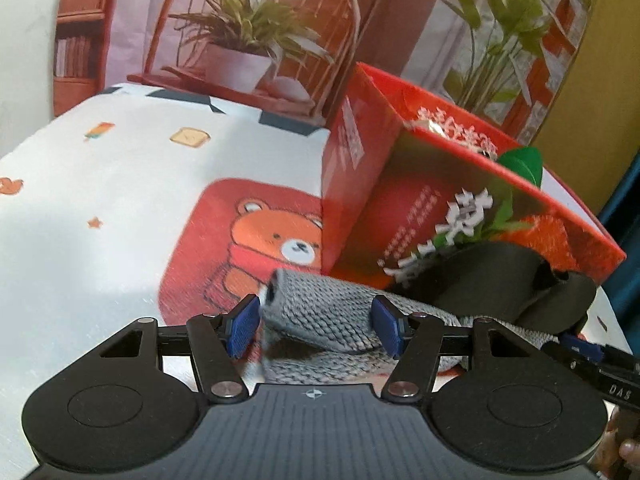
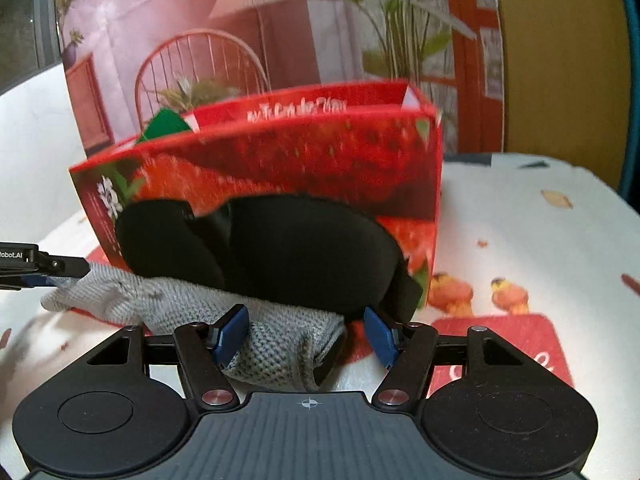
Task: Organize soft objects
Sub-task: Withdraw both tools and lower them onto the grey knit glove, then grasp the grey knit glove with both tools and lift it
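**Both grippers straddling the grey knit piece before the strawberry box**

In the left wrist view, the left gripper is standing spread, its blue pads flanking one end of the grey knit piece without visibly pressing it. At two o'clock from it, the black soft mask is leaning against the red strawberry box. In the right wrist view, the right gripper is also spread, bracketing the knit's other end, the mask lying at twelve o'clock on top. Everything is sitting on the bear-print tablecloth

Printed backdrop behind cartoon-print tablecloth
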Demonstrator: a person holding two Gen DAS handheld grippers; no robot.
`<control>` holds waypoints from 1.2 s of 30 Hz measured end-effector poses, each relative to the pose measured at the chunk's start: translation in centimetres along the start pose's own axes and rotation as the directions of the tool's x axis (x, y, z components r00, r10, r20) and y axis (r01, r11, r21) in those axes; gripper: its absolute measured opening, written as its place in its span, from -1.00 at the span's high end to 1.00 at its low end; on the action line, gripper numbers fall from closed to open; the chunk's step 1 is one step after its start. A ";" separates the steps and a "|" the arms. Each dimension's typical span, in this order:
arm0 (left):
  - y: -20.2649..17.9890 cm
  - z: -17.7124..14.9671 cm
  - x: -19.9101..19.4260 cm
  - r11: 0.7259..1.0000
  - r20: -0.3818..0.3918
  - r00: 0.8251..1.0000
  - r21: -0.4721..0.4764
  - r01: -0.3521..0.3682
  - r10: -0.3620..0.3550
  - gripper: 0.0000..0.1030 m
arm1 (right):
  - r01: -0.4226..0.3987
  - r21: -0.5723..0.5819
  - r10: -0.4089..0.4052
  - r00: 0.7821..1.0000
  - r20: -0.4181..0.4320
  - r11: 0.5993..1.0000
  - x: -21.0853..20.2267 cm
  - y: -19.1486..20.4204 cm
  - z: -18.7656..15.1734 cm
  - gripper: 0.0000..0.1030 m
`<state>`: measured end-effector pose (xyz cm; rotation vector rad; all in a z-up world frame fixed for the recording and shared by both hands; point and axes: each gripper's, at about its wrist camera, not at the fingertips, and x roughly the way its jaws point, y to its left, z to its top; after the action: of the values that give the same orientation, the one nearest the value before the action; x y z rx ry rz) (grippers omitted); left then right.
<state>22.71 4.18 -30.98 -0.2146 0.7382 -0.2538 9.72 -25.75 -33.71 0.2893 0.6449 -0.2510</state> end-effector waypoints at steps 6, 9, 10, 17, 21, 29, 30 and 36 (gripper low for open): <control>0.3 -0.6 0.2 0.999 -0.006 1.000 -0.048 -0.004 0.004 -0.23 | -0.035 0.005 0.035 0.998 -0.049 0.999 0.7 0.0 -0.1 -0.05; 0.1 -0.9 0.0 0.999 0.002 1.000 -0.029 -0.020 0.020 -0.16 | -0.035 0.003 0.036 0.998 -0.058 0.999 0.8 0.1 -0.2 -0.04; -0.1 -0.9 0.0 1.000 0.004 1.000 -0.021 -0.023 0.023 -0.05 | -0.036 0.004 0.036 0.998 -0.060 0.999 0.8 0.1 -0.2 -0.02; -0.6 -1.6 -0.4 0.999 -0.009 0.999 -0.006 0.031 -0.031 0.43 | -0.052 0.007 0.053 0.996 -0.066 0.999 0.7 0.0 -0.2 0.10; -0.9 -1.8 -0.7 1.000 -0.009 1.000 0.013 0.023 -0.023 0.45 | -0.060 -0.011 0.059 0.996 -0.063 0.998 0.5 0.1 -0.4 0.26; -1.0 -2.6 -1.6 0.999 -0.010 1.000 0.033 0.018 -0.018 0.47 | -0.089 -0.038 0.086 0.995 -0.059 0.995 0.3 0.4 -0.3 0.50; -1.0 -2.8 -1.8 0.999 -0.009 1.000 0.034 0.017 -0.017 0.47 | -0.092 -0.043 0.089 0.994 -0.056 0.995 0.2 0.4 -0.4 0.54; -1.1 -2.9 -1.8 0.998 -0.008 1.000 0.055 0.007 -0.006 0.47 | -0.099 -0.089 0.095 0.994 -0.044 0.991 -0.1 1.0 -0.5 0.62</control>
<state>19.23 3.34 -31.63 -0.1641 0.7372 -0.2806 9.64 -24.64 -33.87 0.2374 0.6779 -0.1224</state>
